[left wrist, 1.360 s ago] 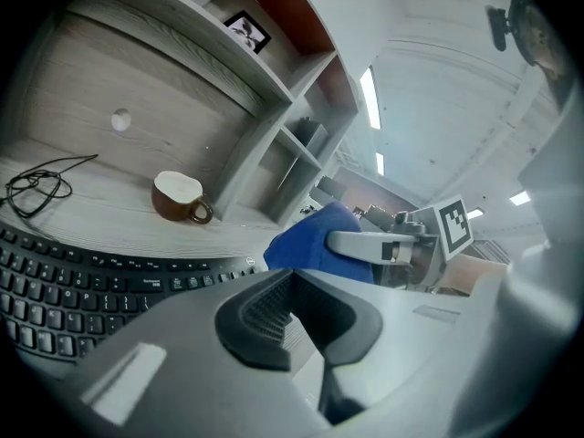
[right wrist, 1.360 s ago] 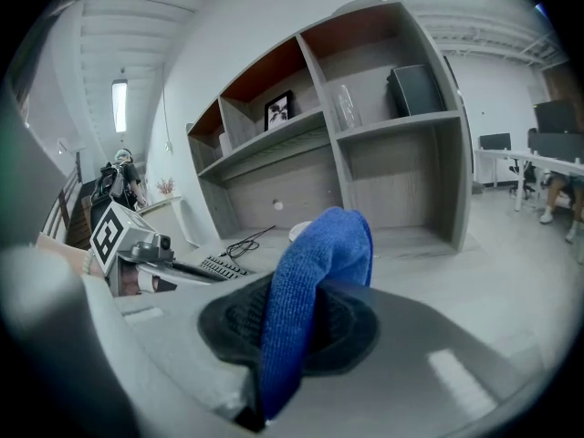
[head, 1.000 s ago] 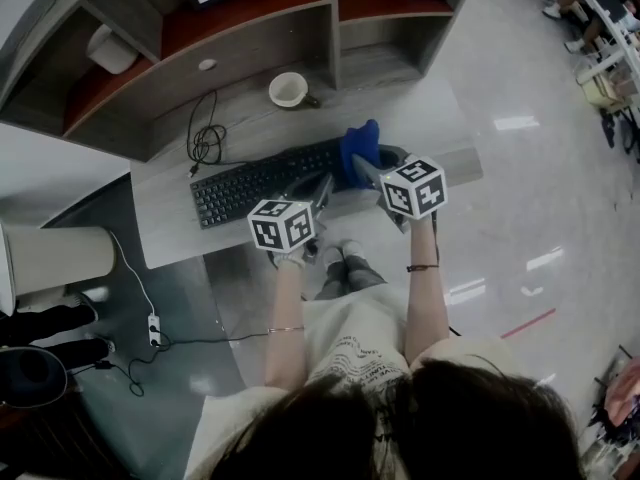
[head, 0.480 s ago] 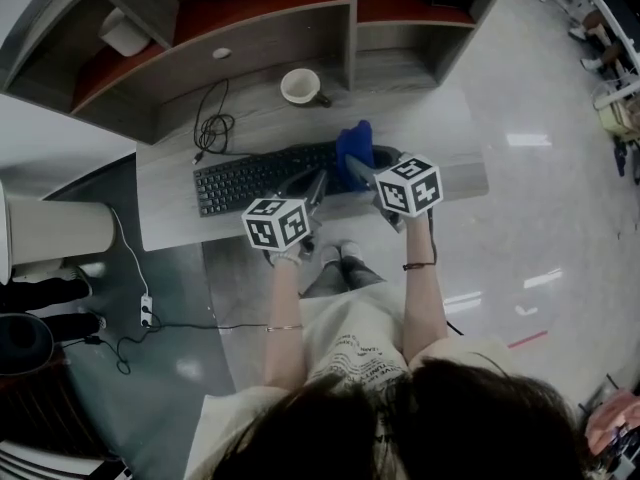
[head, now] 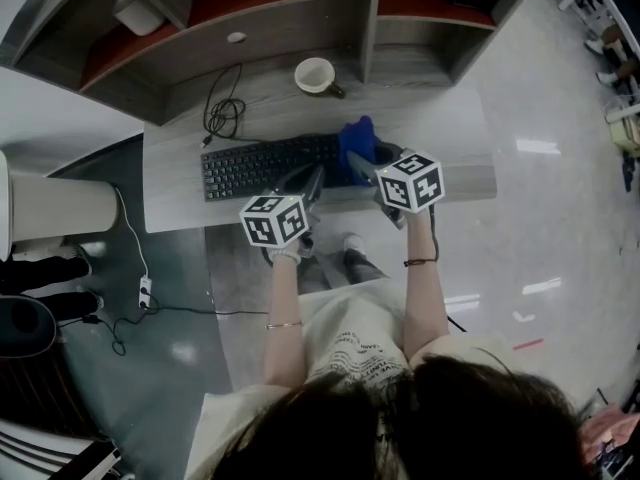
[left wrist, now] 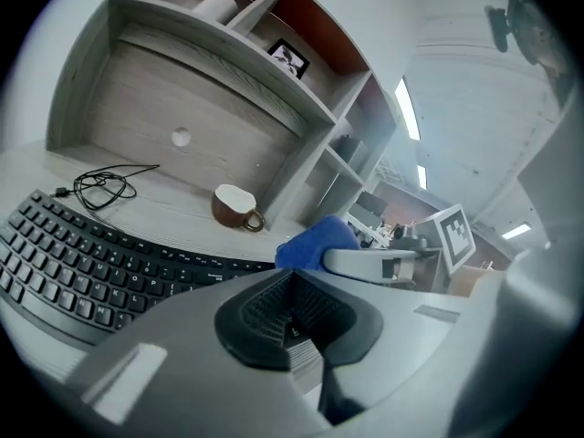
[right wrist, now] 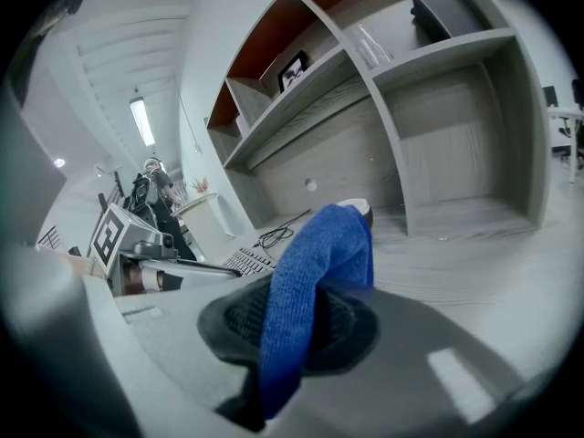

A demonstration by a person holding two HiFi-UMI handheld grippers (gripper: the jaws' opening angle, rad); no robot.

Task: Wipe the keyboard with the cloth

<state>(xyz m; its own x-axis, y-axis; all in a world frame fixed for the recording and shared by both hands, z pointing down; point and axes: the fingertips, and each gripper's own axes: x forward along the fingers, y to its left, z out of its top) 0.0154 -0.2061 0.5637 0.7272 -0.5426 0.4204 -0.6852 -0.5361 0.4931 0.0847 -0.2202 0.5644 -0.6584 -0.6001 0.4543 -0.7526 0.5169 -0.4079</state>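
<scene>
A black keyboard [head: 262, 166] lies on the grey desk [head: 180, 203]. My right gripper [head: 364, 168] is shut on a blue cloth [head: 358, 144], which it holds over the keyboard's right end. In the right gripper view the cloth [right wrist: 315, 276] stands up from between the jaws of the right gripper [right wrist: 301, 327]. My left gripper [head: 313, 184] hovers at the desk's front edge, just left of the right one, and is shut with nothing in it. From the left gripper [left wrist: 294, 292] I see the keyboard [left wrist: 82, 267] at the left and the cloth [left wrist: 315, 243] ahead.
A brown and white cup [head: 316, 74] stands behind the keyboard, and a coiled black cable [head: 222, 118] lies at the back left. Shelving [head: 270, 8] rises behind the desk. A power strip and cord [head: 146, 290] lie on the floor at the left.
The head view has shifted a little. Both grippers keep about the same place relative to the keyboard, with the cloth still held at its right end.
</scene>
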